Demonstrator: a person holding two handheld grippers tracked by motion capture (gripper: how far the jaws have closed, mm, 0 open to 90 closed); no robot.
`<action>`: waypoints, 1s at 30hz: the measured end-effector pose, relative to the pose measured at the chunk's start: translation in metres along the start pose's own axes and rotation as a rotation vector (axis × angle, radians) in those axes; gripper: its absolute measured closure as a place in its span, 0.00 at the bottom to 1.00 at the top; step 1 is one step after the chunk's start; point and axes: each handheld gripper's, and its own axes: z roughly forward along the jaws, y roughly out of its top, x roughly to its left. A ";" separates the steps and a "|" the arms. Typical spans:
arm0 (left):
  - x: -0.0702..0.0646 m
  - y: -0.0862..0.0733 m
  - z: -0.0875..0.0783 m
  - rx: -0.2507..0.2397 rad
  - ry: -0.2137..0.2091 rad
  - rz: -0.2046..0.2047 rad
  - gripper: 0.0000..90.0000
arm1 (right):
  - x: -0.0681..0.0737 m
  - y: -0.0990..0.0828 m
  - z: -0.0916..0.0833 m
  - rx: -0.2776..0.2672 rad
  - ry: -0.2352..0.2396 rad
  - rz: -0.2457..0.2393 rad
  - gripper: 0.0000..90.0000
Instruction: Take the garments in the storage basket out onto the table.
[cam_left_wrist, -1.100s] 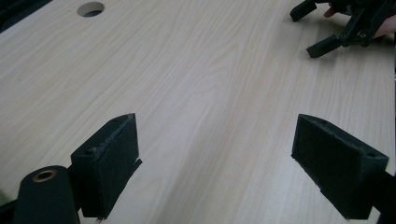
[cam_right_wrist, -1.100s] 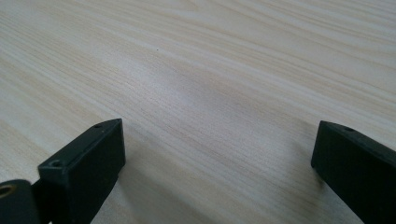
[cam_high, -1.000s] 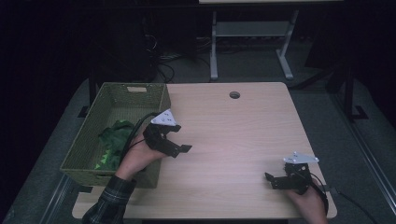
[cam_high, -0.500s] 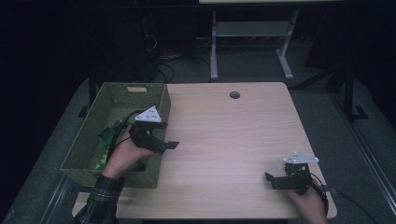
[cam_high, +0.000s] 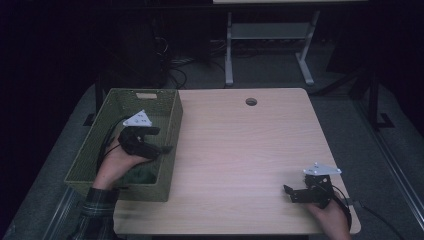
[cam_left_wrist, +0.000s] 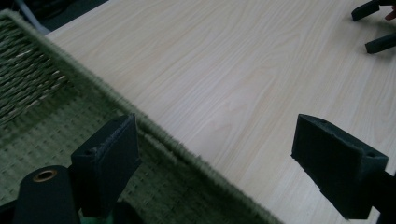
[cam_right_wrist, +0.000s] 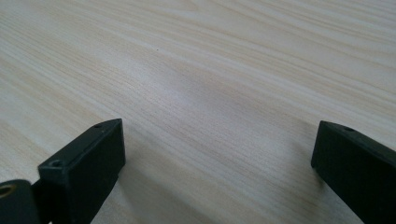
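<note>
High view: left tool (cam_high: 159, 140) hangs over the woven green basket (cam_high: 172, 107), jaws wide and empty, straddling its right rim; dark green stuff (cam_high: 145, 175) lies on the basket floor beneath the hand. Best to dip clear of the coarse, fuzzy rim before closing. Right tool (cam_high: 295, 194) rests wide and empty on the smooth pale wood-grain tabletop (cam_high: 240, 145).

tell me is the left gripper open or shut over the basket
Open: the left gripper has its fingers spread wide with nothing between them, straddling the green basket rim.
</note>
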 end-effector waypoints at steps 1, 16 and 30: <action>0.002 -0.001 -0.002 0.007 0.006 0.006 0.16 | 0.000 0.000 0.000 0.000 0.000 -0.001 0.03; 0.031 -0.029 -0.030 0.033 0.122 -0.065 0.16 | 0.000 0.000 0.000 0.000 0.000 0.000 0.03; 0.044 -0.054 -0.028 0.140 0.164 -0.040 0.42 | 0.000 0.000 0.000 0.000 0.000 0.000 0.03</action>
